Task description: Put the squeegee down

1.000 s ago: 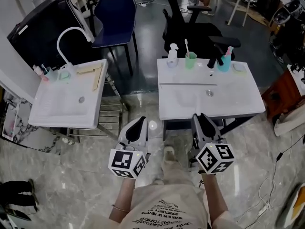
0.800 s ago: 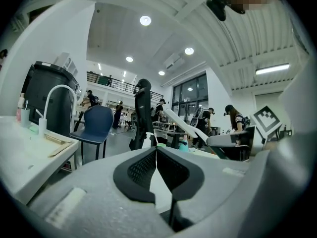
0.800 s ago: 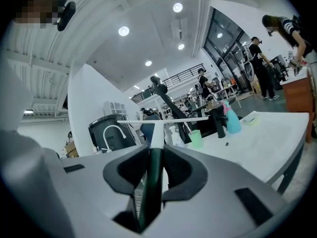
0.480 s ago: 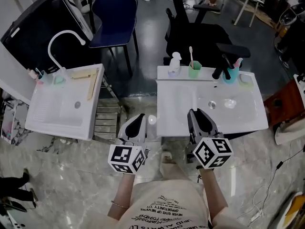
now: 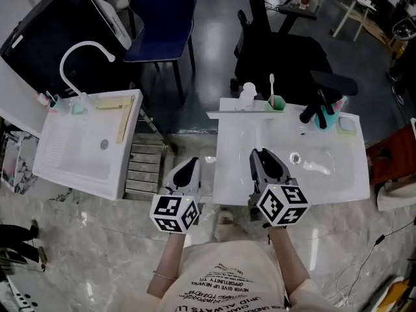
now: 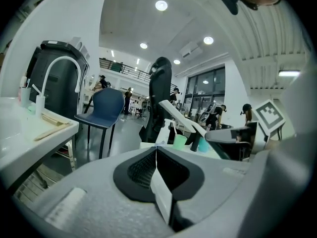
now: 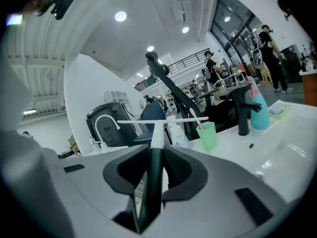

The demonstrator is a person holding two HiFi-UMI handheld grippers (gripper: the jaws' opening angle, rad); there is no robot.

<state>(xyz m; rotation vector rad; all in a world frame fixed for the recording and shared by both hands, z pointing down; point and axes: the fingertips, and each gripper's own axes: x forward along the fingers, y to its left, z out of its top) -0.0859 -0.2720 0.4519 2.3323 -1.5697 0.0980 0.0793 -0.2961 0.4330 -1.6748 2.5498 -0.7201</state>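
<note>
The squeegee has a dark green handle point(image 7: 151, 182), a white neck and a long white blade point(image 7: 158, 121). My right gripper point(image 7: 156, 148) is shut on the handle, with the blade held crosswise ahead of it. From the head view, the right gripper point(image 5: 260, 155) reaches over the front of the white right-hand sink point(image 5: 338, 181), and the blade point(image 5: 240, 114) hovers along the sink's back edge. My left gripper point(image 5: 190, 166) hangs off the sink's left front corner. Its jaws point(image 6: 156, 150) are shut with nothing in them; the blade point(image 6: 185, 123) shows ahead of it.
At the sink's back stand a white spray bottle point(image 5: 247, 96), a green cup with a toothbrush point(image 5: 276, 101), a black faucet point(image 5: 317, 112) and a teal bottle point(image 5: 329, 119). A second sink point(image 5: 71, 161) with a curved white tap sits left. Chairs point(image 5: 159, 18) stand behind.
Both grippers have moved forward and a little down toward the right-hand sink. The squeegee blade has travelled from above the basin's middle to its back edge.
</note>
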